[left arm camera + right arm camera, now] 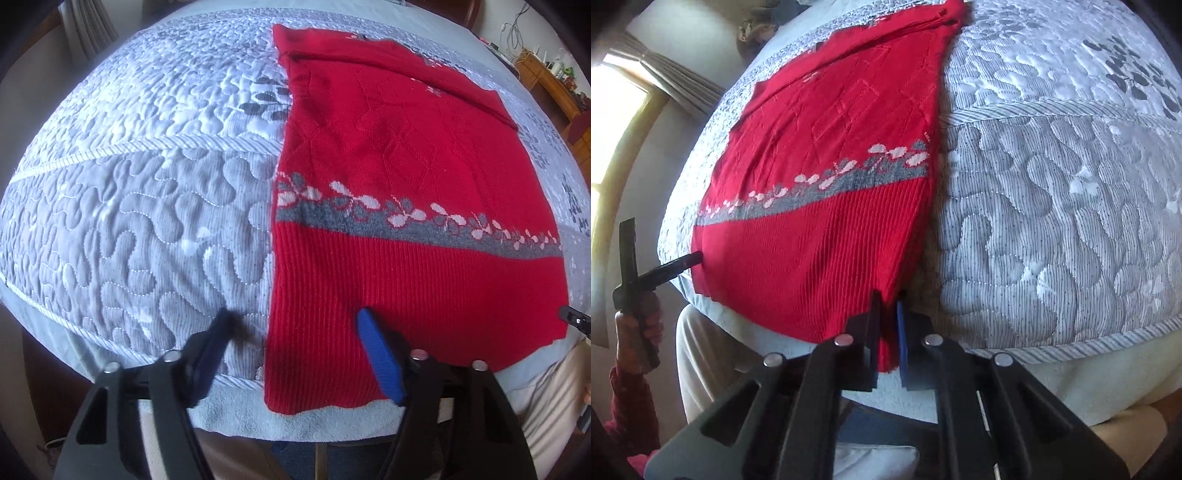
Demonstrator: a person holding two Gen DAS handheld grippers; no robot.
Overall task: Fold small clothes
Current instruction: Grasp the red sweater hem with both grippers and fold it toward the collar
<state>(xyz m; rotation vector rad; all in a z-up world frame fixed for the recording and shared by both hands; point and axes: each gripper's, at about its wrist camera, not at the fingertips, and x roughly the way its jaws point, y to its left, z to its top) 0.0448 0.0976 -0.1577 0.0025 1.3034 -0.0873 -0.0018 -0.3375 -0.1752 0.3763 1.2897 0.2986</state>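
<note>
Nearest the camera, the right tongs [886, 314] pinch the near hem corner of the red knitted sweater [820, 177], which stretches lengthwise away across the quilted grey-white bed [1052, 192], while the left tongs [295, 325], spread, straddle its opposite near corner.

A red knitted sweater [406, 155] carries a grey band scattered with white and grey leaf-like flowers above a plain red ribbed hem, with faint diamond stitching across its body. Beneath it, a pale blue-grey quilted bedspread [147, 206] shows white meander stitching, fine dark speckles, striped piping and dark grey leaf prints. Gripper pads [380, 358] are blue on black frames.
</note>
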